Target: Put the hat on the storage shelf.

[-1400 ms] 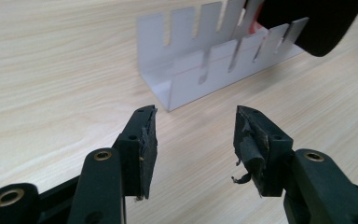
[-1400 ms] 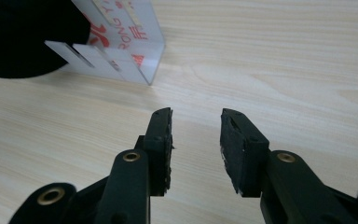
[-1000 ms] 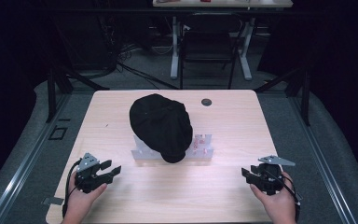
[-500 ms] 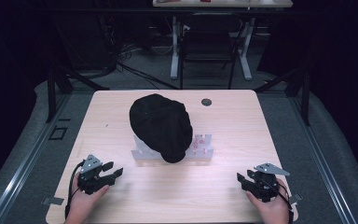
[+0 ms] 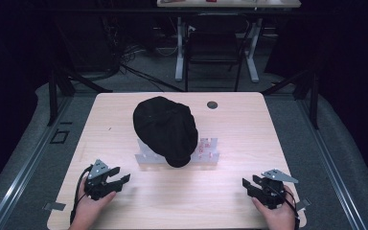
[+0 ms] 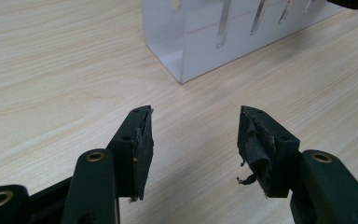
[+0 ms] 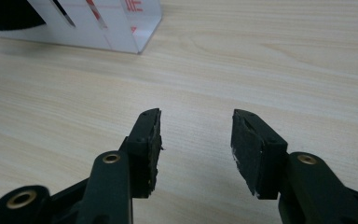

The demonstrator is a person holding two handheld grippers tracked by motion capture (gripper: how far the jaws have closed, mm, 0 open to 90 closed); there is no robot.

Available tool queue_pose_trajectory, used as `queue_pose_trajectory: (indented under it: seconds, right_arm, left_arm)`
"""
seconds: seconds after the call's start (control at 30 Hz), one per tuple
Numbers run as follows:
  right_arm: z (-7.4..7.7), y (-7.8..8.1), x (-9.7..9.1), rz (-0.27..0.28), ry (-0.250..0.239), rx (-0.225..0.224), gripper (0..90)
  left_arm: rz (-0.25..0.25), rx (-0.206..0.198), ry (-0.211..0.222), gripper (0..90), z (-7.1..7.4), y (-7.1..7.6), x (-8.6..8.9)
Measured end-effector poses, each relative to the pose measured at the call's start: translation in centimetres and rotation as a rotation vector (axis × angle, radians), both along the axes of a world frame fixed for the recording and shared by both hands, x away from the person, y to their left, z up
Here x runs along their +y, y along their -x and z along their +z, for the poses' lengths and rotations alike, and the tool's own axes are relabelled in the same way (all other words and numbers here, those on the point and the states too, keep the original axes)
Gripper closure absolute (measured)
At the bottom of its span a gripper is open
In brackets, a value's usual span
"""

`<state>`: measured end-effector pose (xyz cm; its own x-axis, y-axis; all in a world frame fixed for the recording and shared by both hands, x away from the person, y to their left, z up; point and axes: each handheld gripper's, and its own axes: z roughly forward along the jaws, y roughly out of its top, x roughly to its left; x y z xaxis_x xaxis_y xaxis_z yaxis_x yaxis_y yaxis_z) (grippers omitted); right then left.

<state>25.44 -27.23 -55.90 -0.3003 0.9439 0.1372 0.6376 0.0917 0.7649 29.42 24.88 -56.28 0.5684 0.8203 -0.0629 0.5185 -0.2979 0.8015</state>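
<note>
On the pale wood-grain desk [image 5: 249, 129], a black cap [image 5: 165, 128] sits on top of a clear acrylic stand [image 5: 208, 154], roughly at the middle of the surface, a little toward the person's side. The cap overhangs the stand's front edge; the stand's left end and right end stick out from under it. A small dark round disc [image 5: 212, 104] lies on the desk beyond the cap, near the far edge and apart from it.

Left claw [image 5: 120, 179]: held in the person's left hand [image 5: 87, 208] at the near left of the desk, pointing toward the stand, well apart from it. Jaws have just been opening and stand wide apart, nothing between them. In the left gripper view the pads [image 6: 144, 147] show worn, frayed lining over bare desk, and the stand's corner [image 6: 186, 46] lies ahead with slots in its wall.

Right claw [image 5: 248, 184]: held in the person's right hand [image 5: 277, 216] at the near right of the desk, also well apart from the stand. Jaws have just been opening, now spread wide and holding nothing. The right gripper view shows bare desk between the pads [image 7: 247, 149] and the stand's other corner [image 7: 135, 28] at the upper left.

Writing: red markings on the stand's right portion, seen in the high view and as red strokes and lines in the right gripper view; too small and cropped to read. No brand legible on the cap or either claw.
</note>
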Motion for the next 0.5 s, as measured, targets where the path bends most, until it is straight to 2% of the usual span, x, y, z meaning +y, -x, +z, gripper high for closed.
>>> queue_pose_trajectory:
  seconds: [0.1, 0.23, 0.37, 0.5]
  right_arm:
    - [-0.24, -0.06, 0.29, 0.014, 0.021, 0.004, 51.9]
    - [-0.21, -0.12, 0.32, 0.015, 0.017, -0.008, 51.5]
    - [-0.42, -0.14, 0.28, 0.016, 0.026, 0.004, 51.3]
    - [-0.35, -0.08, 0.17, 0.009, 0.018, -0.010, 50.8]
  left_arm:
    - [0.003, -0.008, -0.002, 44.6, -0.08, -0.13, 0.14]
    - [0.013, -0.011, -0.004, 44.3, -0.12, -0.24, 0.36]
    - [0.024, -0.021, -0.005, 44.1, -0.03, -0.29, 0.66]
    - [0.039, -0.023, 0.007, 43.8, 0.02, -0.35, 1.00]
